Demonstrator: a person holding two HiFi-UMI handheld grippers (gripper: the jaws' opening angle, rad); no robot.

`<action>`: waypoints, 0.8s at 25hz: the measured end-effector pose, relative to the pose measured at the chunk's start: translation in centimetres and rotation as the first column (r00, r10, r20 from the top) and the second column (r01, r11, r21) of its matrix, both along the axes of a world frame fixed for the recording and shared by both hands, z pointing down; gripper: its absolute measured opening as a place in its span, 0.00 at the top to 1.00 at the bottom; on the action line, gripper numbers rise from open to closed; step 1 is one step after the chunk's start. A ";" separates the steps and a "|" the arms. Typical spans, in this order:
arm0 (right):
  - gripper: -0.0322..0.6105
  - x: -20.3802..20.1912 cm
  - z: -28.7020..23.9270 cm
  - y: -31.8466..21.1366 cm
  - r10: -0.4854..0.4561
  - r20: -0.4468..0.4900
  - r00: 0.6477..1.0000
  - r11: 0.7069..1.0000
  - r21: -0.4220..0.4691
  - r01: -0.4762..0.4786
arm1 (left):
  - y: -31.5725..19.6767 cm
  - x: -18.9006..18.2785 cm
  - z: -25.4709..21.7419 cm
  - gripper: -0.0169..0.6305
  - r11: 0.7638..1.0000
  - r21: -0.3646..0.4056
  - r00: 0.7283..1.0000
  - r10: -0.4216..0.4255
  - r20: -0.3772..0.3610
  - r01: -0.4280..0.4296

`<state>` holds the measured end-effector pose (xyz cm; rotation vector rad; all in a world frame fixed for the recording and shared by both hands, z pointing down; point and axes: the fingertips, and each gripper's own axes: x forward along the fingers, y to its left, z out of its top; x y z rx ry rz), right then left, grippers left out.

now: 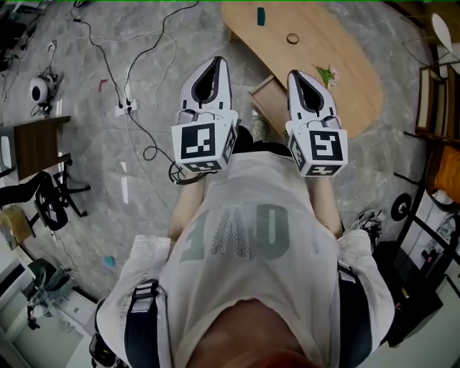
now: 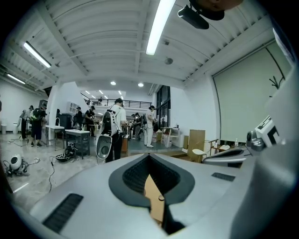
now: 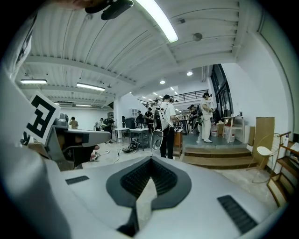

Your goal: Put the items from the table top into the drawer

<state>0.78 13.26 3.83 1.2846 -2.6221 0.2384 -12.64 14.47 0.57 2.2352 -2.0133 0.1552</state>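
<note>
- Head view: two grippers are in front of the person's chest, the left gripper point(image 1: 218, 60) and the right gripper point(image 1: 293, 73). They are side by side, a little apart, and both point at the desk point(image 1: 359, 86).
- The fingers point(image 1: 224, 72) of each gripper are together at the tips. Nothing is clamped between them.
- One oval wooden desk is ahead, and three small things lie on it. A dark teal item point(image 1: 260, 16) is at the far side, a ring point(image 1: 292, 38) is in the middle, and a flower sprig point(image 1: 327, 74) is close to the near edge.
- The sprig lies just beyond the right gripper's tips in this view and is not touched. The ring and the teal item are farther from the tips.
- One drawer point(image 1: 267, 100) stands out from under the desk's near edge, between the two grippers. It appears open.
- The grey floor point(image 1: 144, 108) to the left is free, except for several cables point(image 1: 136, 108) and one black chair point(image 1: 50, 201) at the left edge. Dark shelves are close on the right.
- Left gripper view: the dark pads of the fingers meet in one point and hold nothing. Through the hole behind that point a strip of the wooden desk shows, with one small ring-shaped thing on it. The right gripper is at the right edge of the view. Several people point(image 2: 114, 126) stand far back in the hall.
- Right gripper view: the fingers are closed tip to tip, and only pale floor shows through the hole. The left gripper's marker cube is at the left. Two wooden steps point(image 3: 219, 156) lie ahead to the right, with open floor before them.
</note>
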 end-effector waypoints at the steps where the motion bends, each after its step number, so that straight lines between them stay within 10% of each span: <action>1: 0.95 -0.2 -0.2 -0.7 -0.001 0.003 1.000 1.000 -0.001 0.001 | -0.8 0.0 -0.1 0.96 1.000 -0.001 1.000 0.003 -0.002 -0.003; 20: 0.95 1.1 -3.9 -8.2 0.183 0.054 0.982 0.980 0.071 -0.187 | -9.8 3.2 -1.7 0.96 0.975 0.026 0.975 0.221 0.017 -0.222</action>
